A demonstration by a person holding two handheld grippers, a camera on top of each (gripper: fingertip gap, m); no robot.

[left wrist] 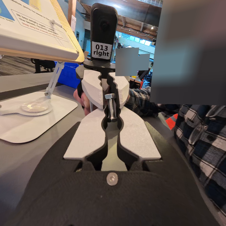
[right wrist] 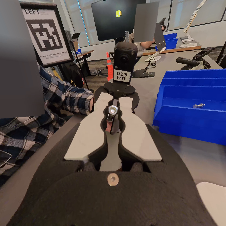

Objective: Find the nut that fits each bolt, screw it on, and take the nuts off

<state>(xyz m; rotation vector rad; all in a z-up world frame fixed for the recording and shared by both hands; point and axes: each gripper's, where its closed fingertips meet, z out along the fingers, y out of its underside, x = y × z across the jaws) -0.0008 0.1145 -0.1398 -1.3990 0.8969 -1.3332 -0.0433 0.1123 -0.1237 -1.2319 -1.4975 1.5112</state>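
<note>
Blue bin (right wrist: 190, 110) blocking right side, stand (left wrist: 36, 116) left.

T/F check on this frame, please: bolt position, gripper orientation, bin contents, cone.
1. A silver bolt sits between the tips of the left gripper and the right gripper. True.
2. The blue bin is empty. False: a small metal fastener lies inside it.
3. The two grippers point at each other. True.
4. The orange cone stands on the table. False: it stands on the carpeted floor beyond the table.
</note>
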